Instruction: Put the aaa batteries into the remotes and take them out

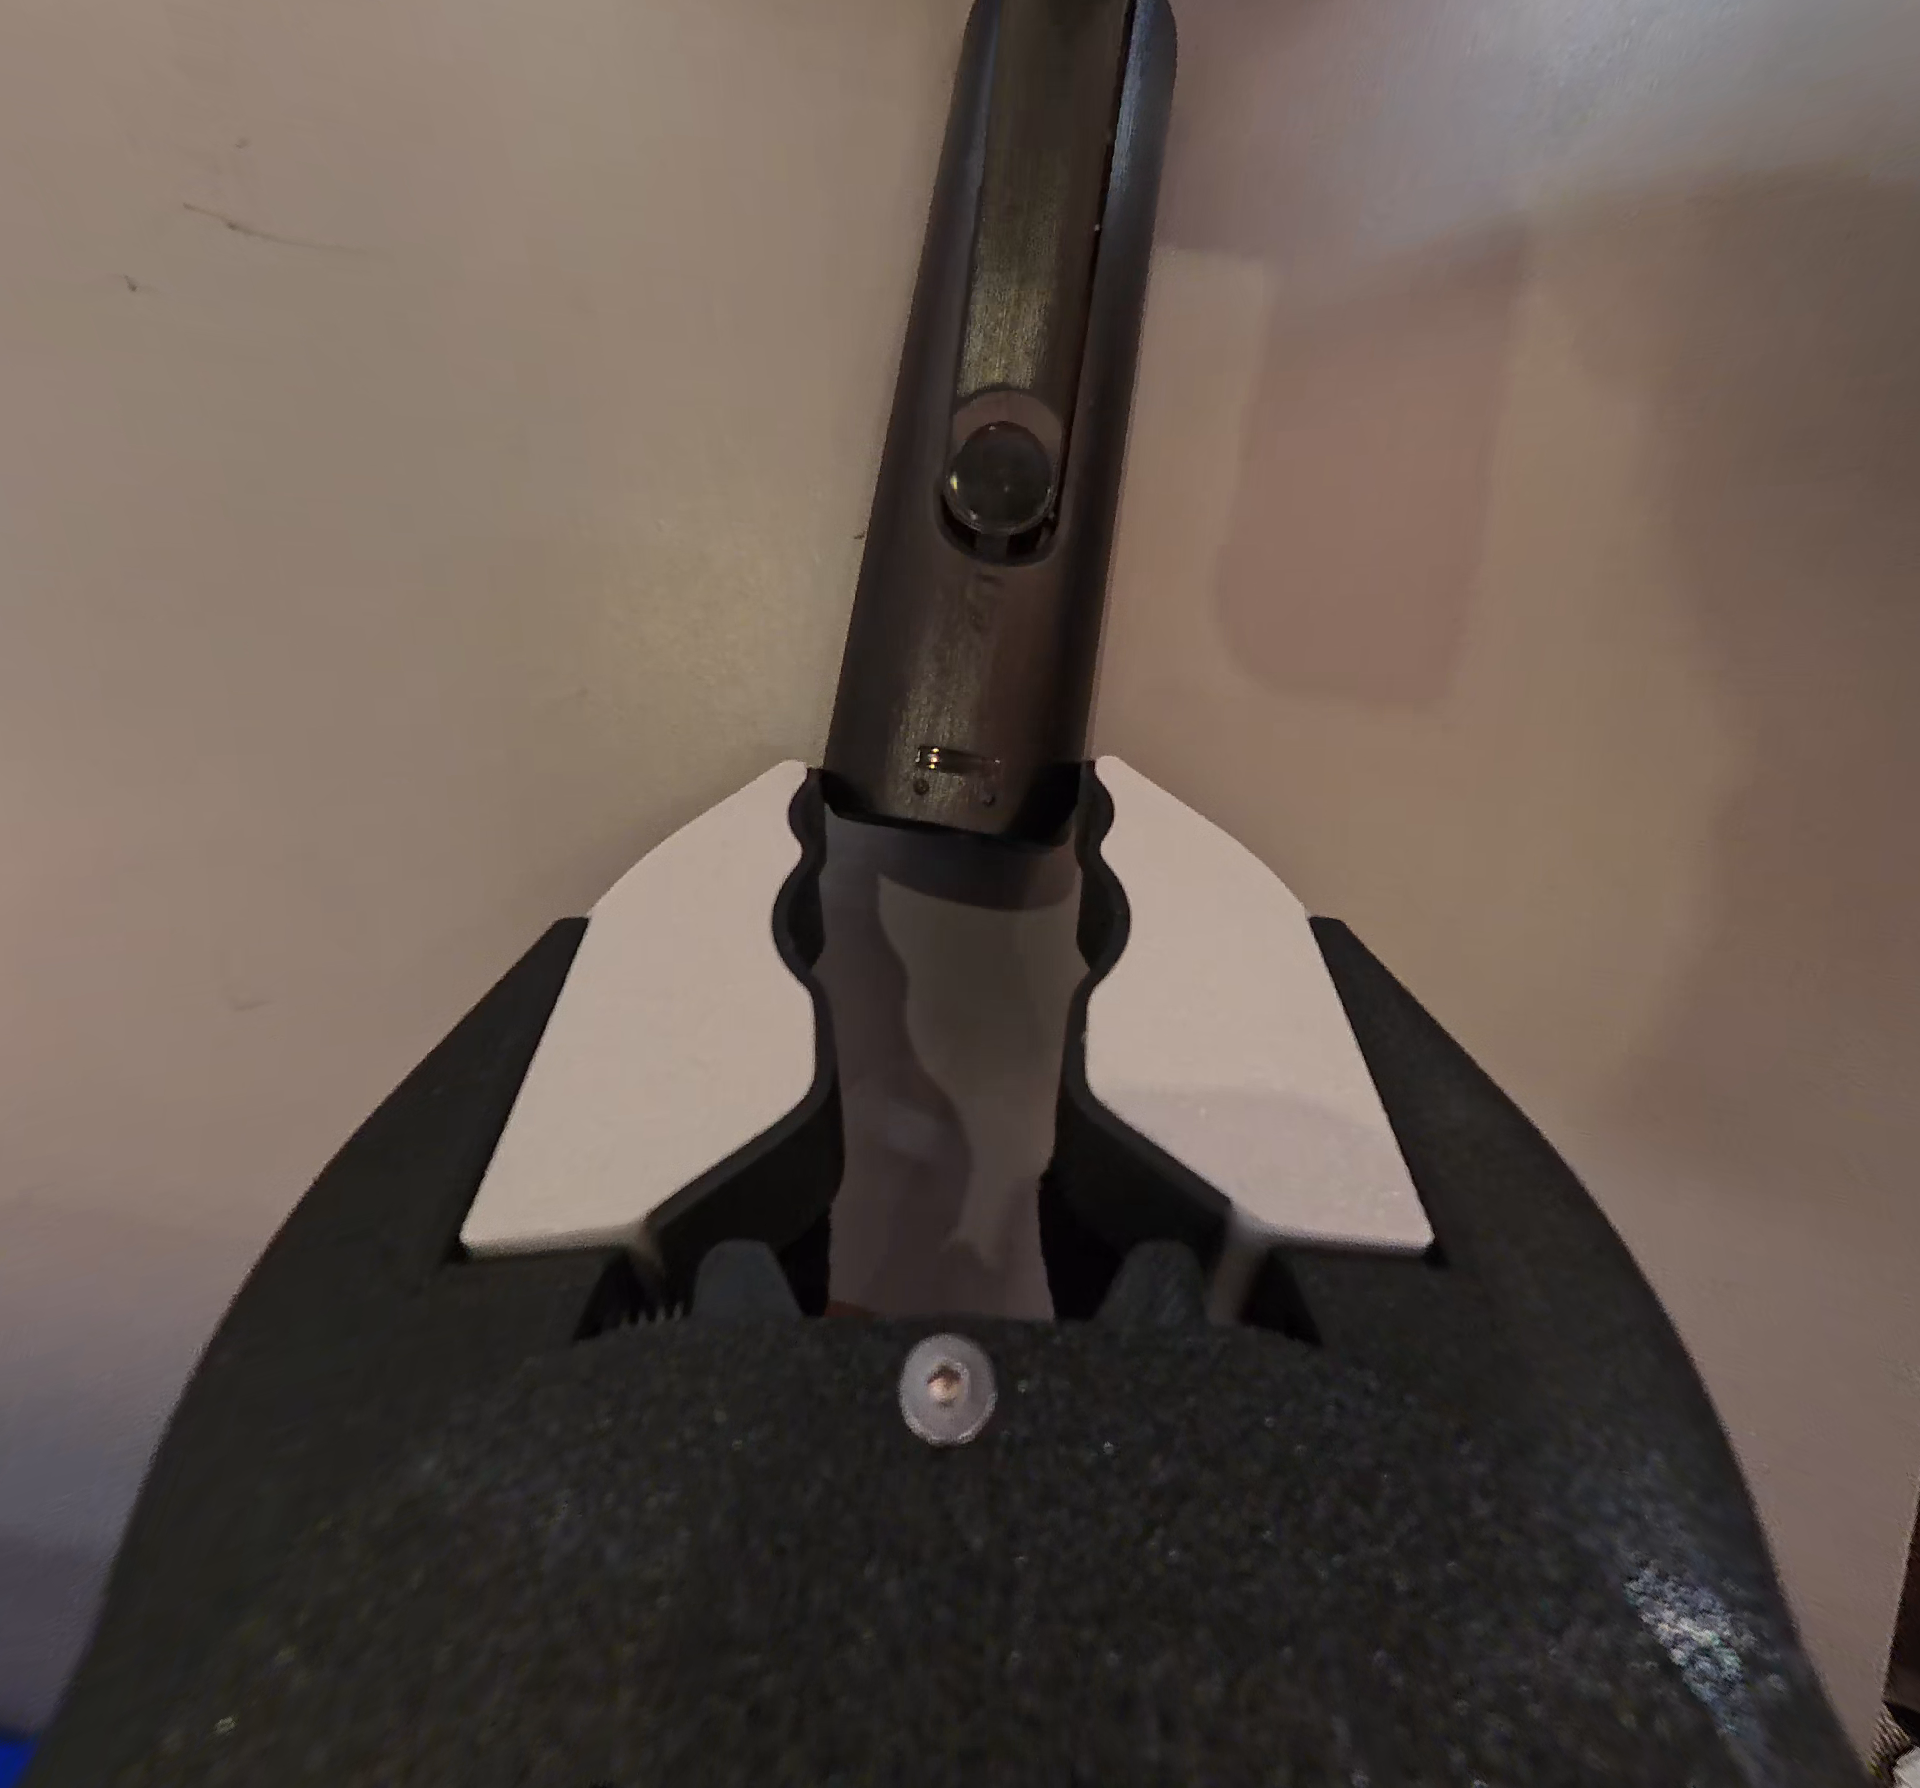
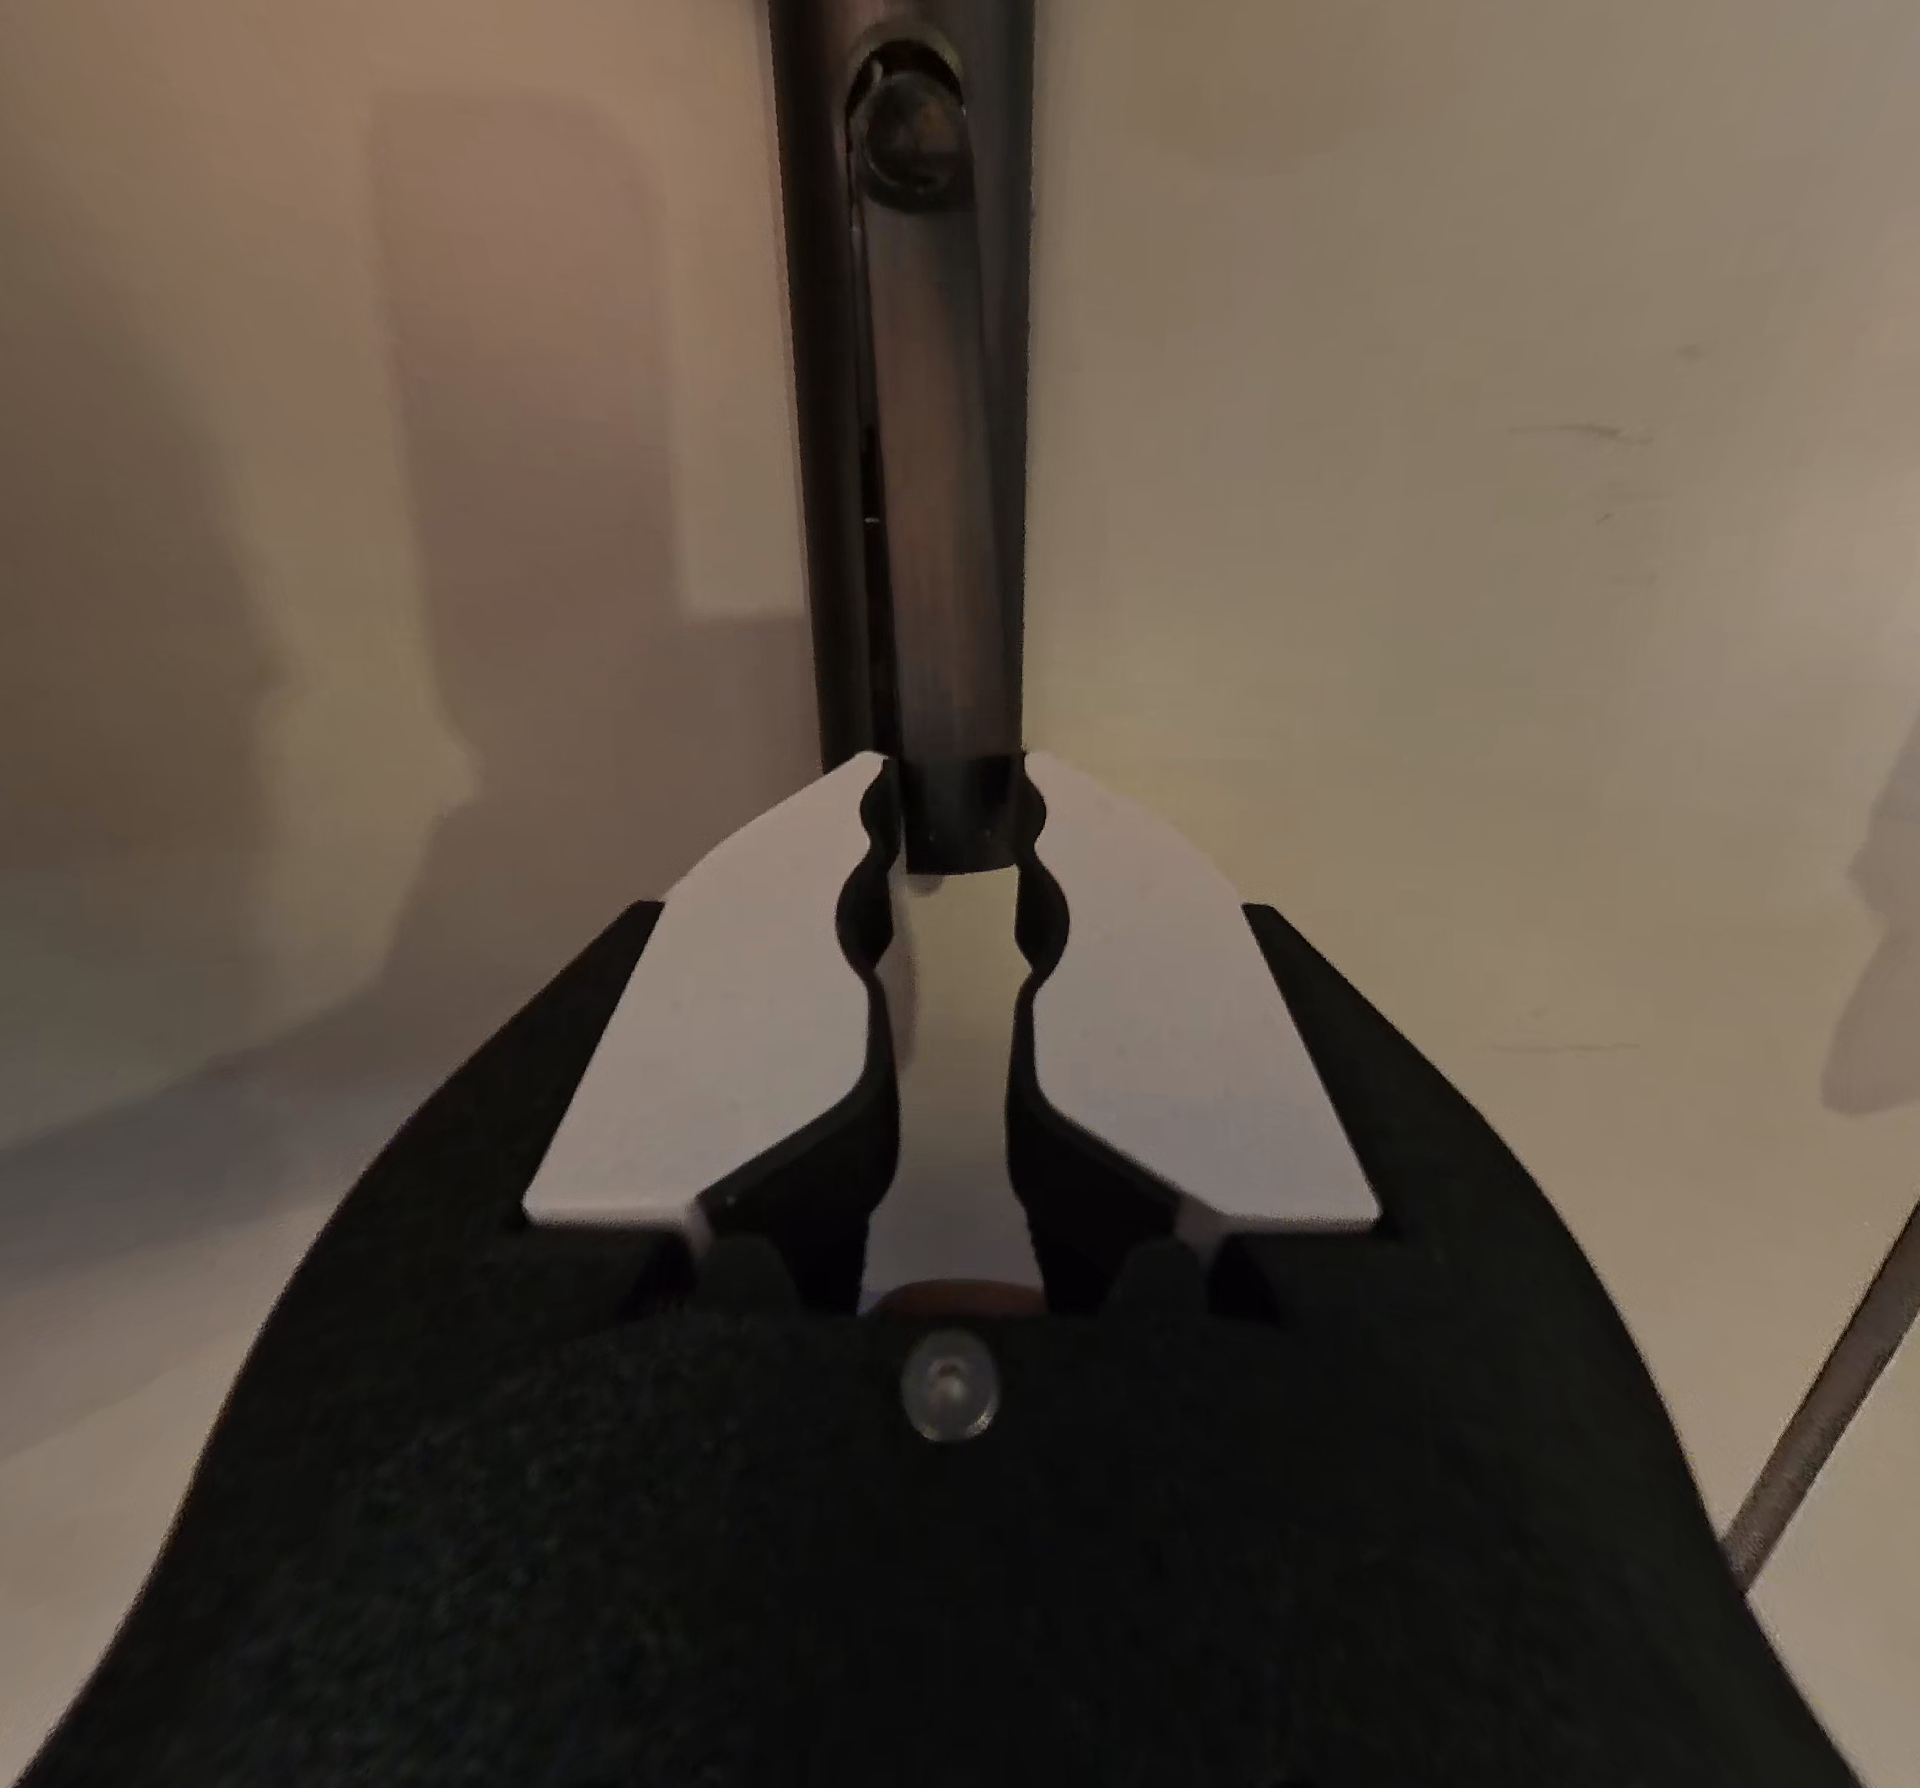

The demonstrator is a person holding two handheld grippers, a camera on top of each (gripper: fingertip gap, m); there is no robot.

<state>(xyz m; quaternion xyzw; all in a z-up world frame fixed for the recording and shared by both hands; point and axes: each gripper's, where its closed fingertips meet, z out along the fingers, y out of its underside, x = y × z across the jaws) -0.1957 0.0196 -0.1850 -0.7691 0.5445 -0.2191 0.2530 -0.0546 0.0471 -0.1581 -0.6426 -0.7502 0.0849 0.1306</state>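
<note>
Left wrist view: left gripper (image 1: 951, 808) jaws pinch one end of a long, slim black plastic remote (image 1: 997, 408), held above a pale beige tabletop (image 1: 416, 388); opposite, right gripper (image 2: 948, 819) jaws clamp its sliding inner battery tray (image 2: 940, 533). Pulling off-axis could jam the tray or slip either narrow grip. Both grippers point straight along the remote, facing each other.
</note>
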